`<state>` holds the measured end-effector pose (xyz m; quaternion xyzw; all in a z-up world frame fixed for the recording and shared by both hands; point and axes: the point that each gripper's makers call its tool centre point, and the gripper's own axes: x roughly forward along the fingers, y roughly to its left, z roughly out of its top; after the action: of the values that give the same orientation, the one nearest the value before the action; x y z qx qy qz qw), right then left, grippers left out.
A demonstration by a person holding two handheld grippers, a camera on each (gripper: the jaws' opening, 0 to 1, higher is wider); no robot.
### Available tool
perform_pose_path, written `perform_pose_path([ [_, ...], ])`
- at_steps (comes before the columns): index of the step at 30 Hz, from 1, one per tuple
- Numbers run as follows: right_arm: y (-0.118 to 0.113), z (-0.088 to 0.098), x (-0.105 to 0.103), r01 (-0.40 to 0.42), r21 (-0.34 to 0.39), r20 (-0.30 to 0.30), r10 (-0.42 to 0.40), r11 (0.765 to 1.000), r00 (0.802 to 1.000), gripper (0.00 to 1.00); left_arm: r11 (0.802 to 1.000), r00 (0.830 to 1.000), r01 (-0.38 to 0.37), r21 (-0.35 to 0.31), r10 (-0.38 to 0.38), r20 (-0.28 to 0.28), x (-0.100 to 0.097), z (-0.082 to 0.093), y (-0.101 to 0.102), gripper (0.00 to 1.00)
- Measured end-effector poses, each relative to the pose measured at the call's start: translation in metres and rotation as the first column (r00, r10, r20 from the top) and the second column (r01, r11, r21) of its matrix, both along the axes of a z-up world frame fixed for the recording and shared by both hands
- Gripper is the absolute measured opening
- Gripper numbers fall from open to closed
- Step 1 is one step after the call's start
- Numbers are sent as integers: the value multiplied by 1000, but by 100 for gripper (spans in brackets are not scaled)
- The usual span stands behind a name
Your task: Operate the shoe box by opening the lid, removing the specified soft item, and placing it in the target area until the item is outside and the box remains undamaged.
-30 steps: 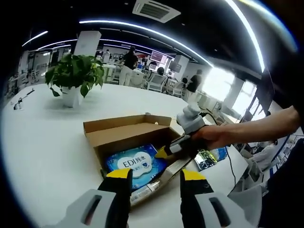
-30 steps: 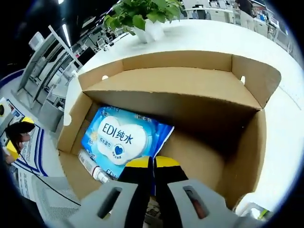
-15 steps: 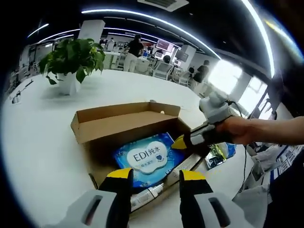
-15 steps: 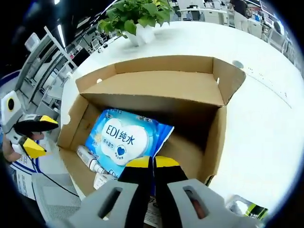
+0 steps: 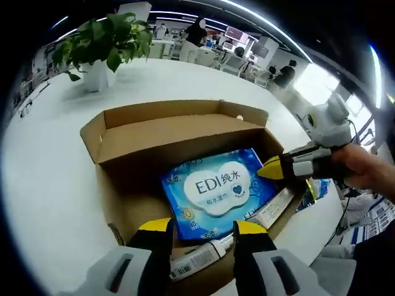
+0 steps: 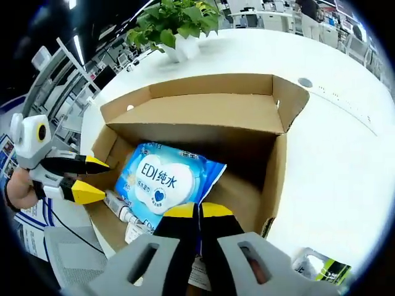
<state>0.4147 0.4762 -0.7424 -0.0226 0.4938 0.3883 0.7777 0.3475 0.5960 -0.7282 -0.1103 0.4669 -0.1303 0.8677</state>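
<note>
The brown cardboard shoe box stands open on the white table, its lid flap folded back. Inside lies a blue soft pack of wipes printed "EDI". A white tube lies beside it. My right gripper is shut on the pack's near corner. In the left gripper view it comes in from the right, held by a hand, with its yellow tip at the pack's edge. My left gripper hovers open over the box's side with nothing between its fingers.
A potted green plant stands on the table beyond the box. A small shiny packet lies on the table by the box's corner. White table surface spreads around the box. People and desks fill the far background.
The left gripper has come closer and now looks down into the box, and it entered the right gripper view at the box's left side. The right gripper stays shut at the pack's corner.
</note>
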Motion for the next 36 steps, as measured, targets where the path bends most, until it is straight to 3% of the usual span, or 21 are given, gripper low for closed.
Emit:
perform_pose_path([
  [6,-1,1,-1,9,12,-3,-9,1000,1000,0,999,998,-31,-21,30,-62,-1,-17,-4,38],
  [20,-2,1,-3,10,22,3,-10,1000,1000,0,996,993,-74,-48,69,-101,5,-30,-9,37],
  [23,-2,2,-3,11,18,6,-11,1000,1000,0,997,992,-68,-40,63,-113,5,-33,-9,32],
  [27,-2,1,-4,9,9,13,-9,1000,1000,0,996,990,-91,-2,91,-112,7,-37,3,12],
  [31,0,-2,-6,-4,-5,24,4,1000,1000,0,996,991,-92,-13,91,-100,9,-36,2,5],
  [36,-1,-1,-7,15,-2,16,-15,1000,1000,0,996,992,-86,-25,83,-92,10,-35,2,3],
])
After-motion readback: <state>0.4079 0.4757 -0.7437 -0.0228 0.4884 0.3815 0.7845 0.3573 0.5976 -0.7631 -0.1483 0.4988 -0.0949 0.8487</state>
